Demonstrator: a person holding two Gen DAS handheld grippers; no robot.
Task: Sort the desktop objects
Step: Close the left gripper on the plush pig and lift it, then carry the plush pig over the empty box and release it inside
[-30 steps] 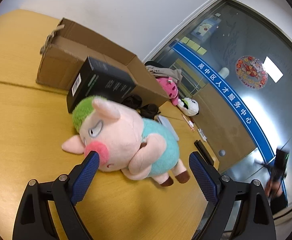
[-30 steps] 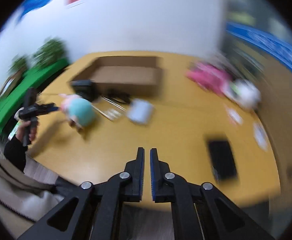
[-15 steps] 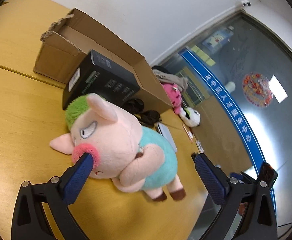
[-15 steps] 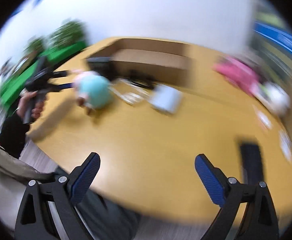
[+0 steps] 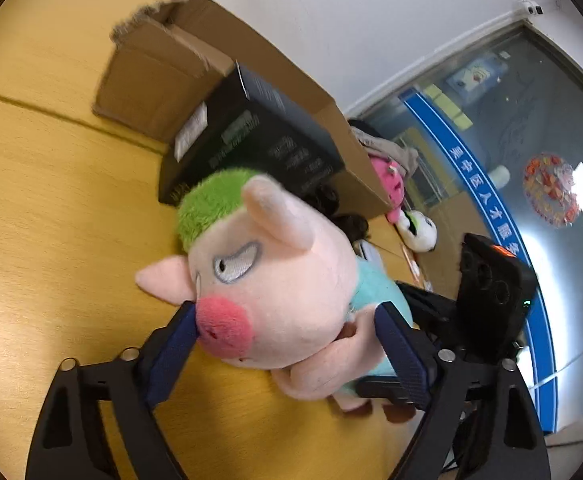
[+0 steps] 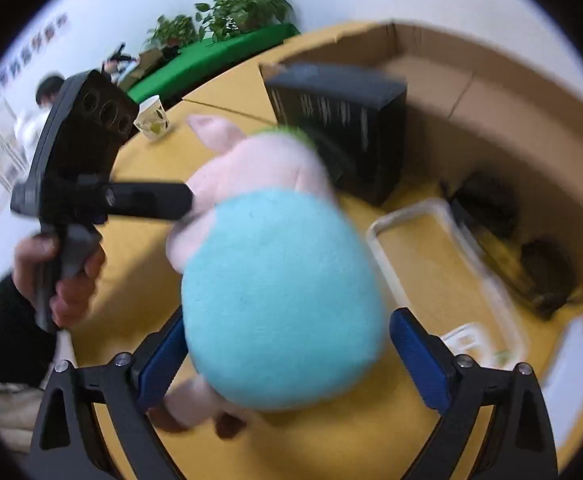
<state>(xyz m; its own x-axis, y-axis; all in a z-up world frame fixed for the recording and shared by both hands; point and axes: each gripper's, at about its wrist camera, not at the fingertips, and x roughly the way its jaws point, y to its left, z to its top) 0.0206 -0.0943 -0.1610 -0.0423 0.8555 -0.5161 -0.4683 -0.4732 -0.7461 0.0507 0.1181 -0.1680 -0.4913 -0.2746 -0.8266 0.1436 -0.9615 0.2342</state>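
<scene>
Left gripper: jaws closing about the head of the plush pig, one blue pad at the snout side, the other at the neck, beside the folded arm. The pads meet the fabric or lie just short of it; no firm squeeze shows yet. Right gripper: jaws wide and closing, straddling the pig's teal body from the rump end; its left pad touches or nearly touches the cloth, while its right pad stands clear of it.

The pig lies on its side on the yellow table, head toward the left gripper, feet toward the right. In the left wrist view, a black box stands at 12 o'clock from the pig, just behind its green tuft. A cardboard box lies beyond, at 11 o'clock. In the right wrist view, a clear tray lies at 3 o'clock from the body.

Handling, as a judgement: the toy looks light, soft and compressible, unbreakable and not slippery. Stuffing will yield under the pads, so a deep bite is needed. The round head and the thick body are the soundest holds. Ears, arms and legs would flop and twist. A one-ended hold would probably let the free end droop.
</scene>
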